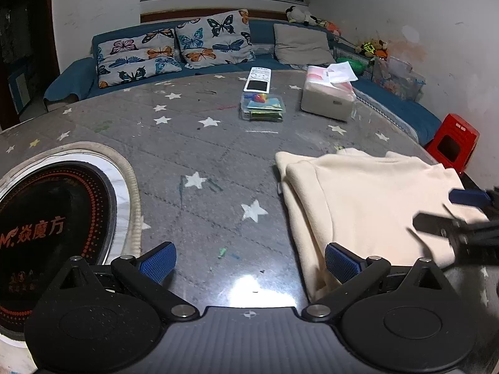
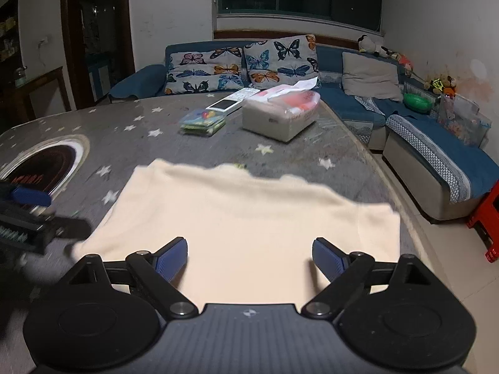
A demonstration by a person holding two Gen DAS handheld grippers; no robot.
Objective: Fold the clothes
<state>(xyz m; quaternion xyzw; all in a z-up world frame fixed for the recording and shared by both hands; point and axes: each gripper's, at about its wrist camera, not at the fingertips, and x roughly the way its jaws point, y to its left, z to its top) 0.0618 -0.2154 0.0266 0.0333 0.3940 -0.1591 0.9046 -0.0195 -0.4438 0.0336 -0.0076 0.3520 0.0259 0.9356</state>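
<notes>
A cream garment (image 2: 249,215) lies folded flat on the grey star-patterned table (image 2: 149,143), near its right edge. My right gripper (image 2: 249,258) hovers over the garment's near part, open, its blue pads (image 2: 173,257) wide apart with nothing pressed between them. In the left wrist view the same cream garment (image 1: 368,205) is at the right. My left gripper (image 1: 249,263) stands open above the bare table (image 1: 193,143), its right pad (image 1: 341,263) over the garment's left edge. The right gripper (image 1: 461,212) shows blurred at that view's right edge.
A built-in black hotplate (image 1: 53,224) sits in the table at the left. Farther back lie a remote (image 1: 258,79), a small colourful box (image 1: 262,106) and a tissue box (image 1: 329,96). A blue sofa (image 2: 436,149) wraps the far and right sides; a red stool (image 2: 486,218) stands beside it.
</notes>
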